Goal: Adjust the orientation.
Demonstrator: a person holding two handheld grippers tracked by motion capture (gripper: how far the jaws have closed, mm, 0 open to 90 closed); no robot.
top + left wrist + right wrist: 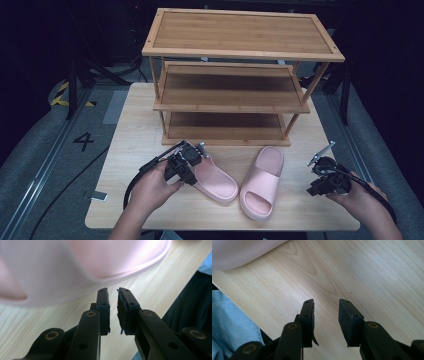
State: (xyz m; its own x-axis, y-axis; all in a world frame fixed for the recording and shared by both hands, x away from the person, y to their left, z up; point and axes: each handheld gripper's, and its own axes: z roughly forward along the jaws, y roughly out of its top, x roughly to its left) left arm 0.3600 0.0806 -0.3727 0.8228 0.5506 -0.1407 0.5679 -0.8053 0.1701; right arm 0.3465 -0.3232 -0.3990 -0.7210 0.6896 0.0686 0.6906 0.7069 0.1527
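Left pink slide sandal [215, 176] flat on the counter [140, 130], toe toward the near edge, heel toward the foot of the bamboo shoe rack [235, 75]. Right pink slide sandal [261, 182] just beside it, toes angled together, heels splayed apart.

Step in hand, by judgement: taking up the left sandal for the rack. No grip yet. Best approached by the strap or the side wall of the sole, pads [103, 307] squarely on either face, bite deep enough that soft foam cannot slip out. Jaws wanted wider before the close. Lift level, then clear the rack's front rail before setting down on a shelf; all three shelves bare.

Left tongs [192, 152] over the heel end of the left sandal, hand wrapped behind. In the left gripper view: jaws nearly together, a narrow slit between the pads, nothing inside it; blurred pink sandal [75, 265] just beyond the tips, contact not certain. One pad's facing frayed at its edge, worth minding for grip.

Right tongs [321, 161] well off to the right, near the counter's right edge, apart from the right sandal. In the right gripper view [326, 315]: jaws partly apart, bare wood between them, holding nothing; a pale pink edge [237, 252] at the upper left corner, blue fabric [229, 322] at lower left.
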